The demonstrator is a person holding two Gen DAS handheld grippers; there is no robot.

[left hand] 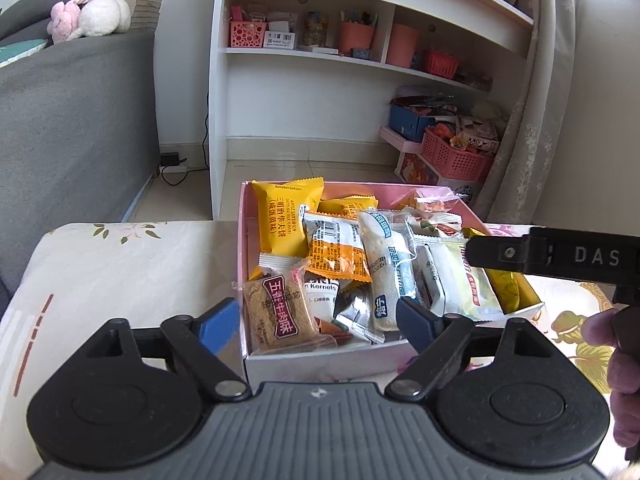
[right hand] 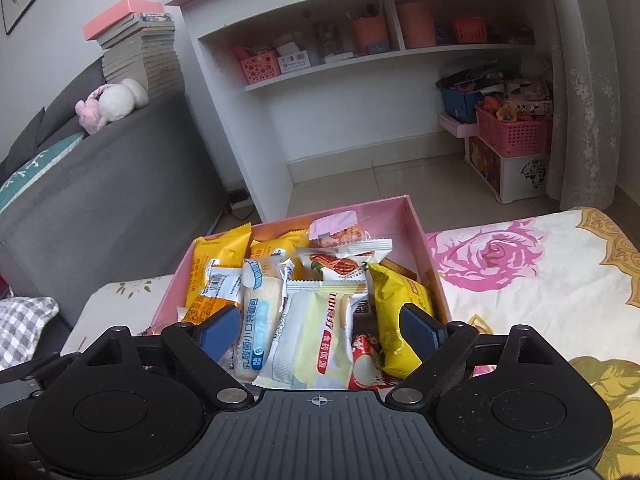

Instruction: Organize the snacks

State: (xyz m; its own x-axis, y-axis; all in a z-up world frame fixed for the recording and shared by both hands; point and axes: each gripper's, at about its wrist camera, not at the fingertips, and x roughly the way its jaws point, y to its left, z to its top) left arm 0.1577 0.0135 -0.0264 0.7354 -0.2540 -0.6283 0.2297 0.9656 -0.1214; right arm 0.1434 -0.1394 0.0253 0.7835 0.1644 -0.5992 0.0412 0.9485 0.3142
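the pink box (left hand: 245, 264) of snack packets sits on the flowered cloth (left hand: 120, 272); the left gripper (left hand: 320, 322) hangs over its near edge, jaws wide and holding nothing, the brown cake packet (left hand: 276, 312) lying between and below the fingers, untouched; the right gripper (right hand: 320, 326) hovers over the box (right hand: 420, 232) too, jaws wide and empty, the pale yellow bread packet (right hand: 320, 340) beneath the gap, the yellow bag (right hand: 394, 308) just beside its right finger.

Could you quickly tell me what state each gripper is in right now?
Left gripper: open, holding nothing, over the pink cardboard snack box.
Right gripper: open, holding nothing, over the same box.
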